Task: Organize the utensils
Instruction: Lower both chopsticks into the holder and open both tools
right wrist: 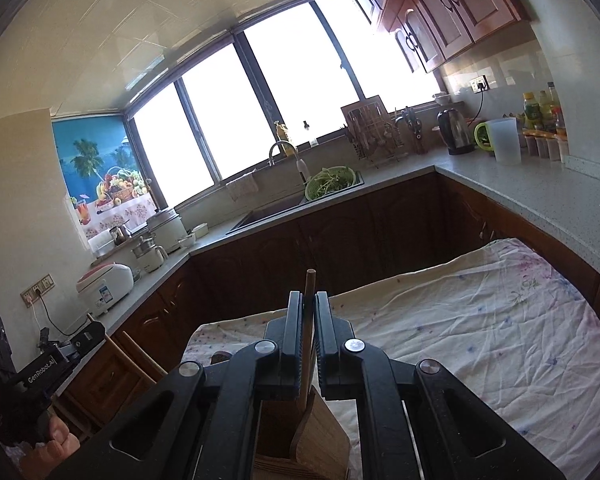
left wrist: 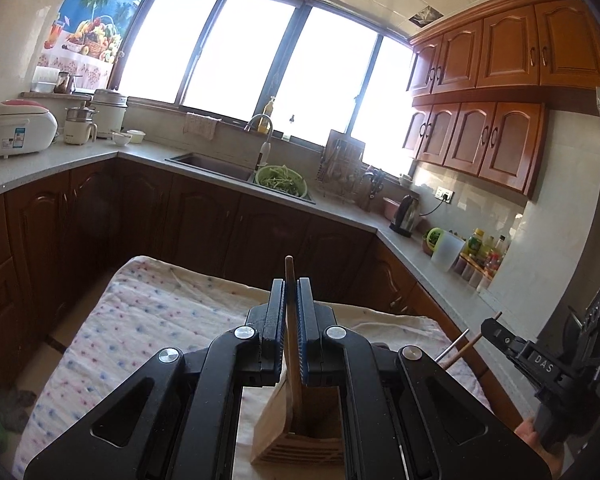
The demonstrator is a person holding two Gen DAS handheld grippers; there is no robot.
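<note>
My left gripper (left wrist: 291,282) is shut on the thin handle of a wooden utensil (left wrist: 288,268), which runs down into a wooden utensil holder (left wrist: 300,436) right below the fingers. In the right wrist view my right gripper (right wrist: 308,296) is shut on a wooden spoon (right wrist: 310,280). Its flat end (right wrist: 302,436) hangs at the holder (right wrist: 328,428). Each gripper shows in the other's view. The right gripper (left wrist: 487,326) is off to the right with its stick (left wrist: 466,346). The left gripper (right wrist: 93,328) is far left with its stick (right wrist: 139,360).
The holder stands on a table under a speckled white cloth (left wrist: 159,312) (right wrist: 480,320). Dark cabinets and a grey counter (left wrist: 79,160) wrap around behind, with a sink (left wrist: 211,162), a green colander (left wrist: 281,180), a kettle (left wrist: 406,216) and a rice cooker (left wrist: 21,128). A hand (right wrist: 55,440) grips the left tool.
</note>
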